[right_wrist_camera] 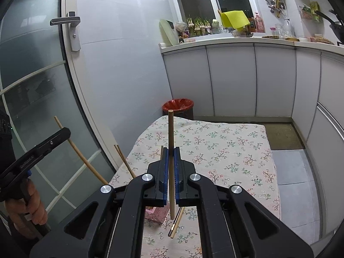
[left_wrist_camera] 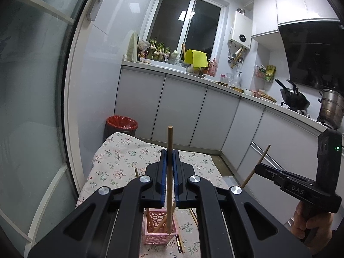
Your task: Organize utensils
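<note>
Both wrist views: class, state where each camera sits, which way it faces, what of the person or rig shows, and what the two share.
Left wrist: on the left tongs, facing along them over the table toward the counter; shows its fingers shut on a chopstick, plus the right tongs and hand.
Right wrist: on the right tongs, facing the table and door; shows its own chopstick, the left tongs and hand.
Shared: table, pink basket, red bin, counter.
</note>
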Motion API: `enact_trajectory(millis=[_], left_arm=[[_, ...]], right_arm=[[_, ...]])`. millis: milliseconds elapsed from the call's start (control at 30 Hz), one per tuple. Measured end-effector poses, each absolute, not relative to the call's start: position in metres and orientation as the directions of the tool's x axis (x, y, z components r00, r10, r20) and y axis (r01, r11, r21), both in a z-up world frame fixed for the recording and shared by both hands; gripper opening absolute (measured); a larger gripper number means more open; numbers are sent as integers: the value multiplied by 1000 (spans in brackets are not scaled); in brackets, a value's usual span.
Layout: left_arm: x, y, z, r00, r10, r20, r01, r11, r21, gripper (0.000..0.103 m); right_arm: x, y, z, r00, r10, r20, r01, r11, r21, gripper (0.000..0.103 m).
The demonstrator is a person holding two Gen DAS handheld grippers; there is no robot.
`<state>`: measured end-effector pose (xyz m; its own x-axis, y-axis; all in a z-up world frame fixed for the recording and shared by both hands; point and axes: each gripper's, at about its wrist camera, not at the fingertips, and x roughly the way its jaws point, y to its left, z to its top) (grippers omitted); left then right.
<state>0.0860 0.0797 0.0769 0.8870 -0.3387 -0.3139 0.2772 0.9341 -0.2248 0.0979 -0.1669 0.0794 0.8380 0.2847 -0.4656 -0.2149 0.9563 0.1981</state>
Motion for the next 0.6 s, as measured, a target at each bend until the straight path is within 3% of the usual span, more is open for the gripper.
enact_trajectory(millis=[200,600], left_arm=[[101,74,66,892,-320,-319,268,943,-197,5],[145,59,18,866,-270,-421,243,963,-118,6]], right_arm=[[98,-162,85,844,315,-435,-234,945,230,4],[124,-136,67,828,370,-422,-275,923,270,4]])
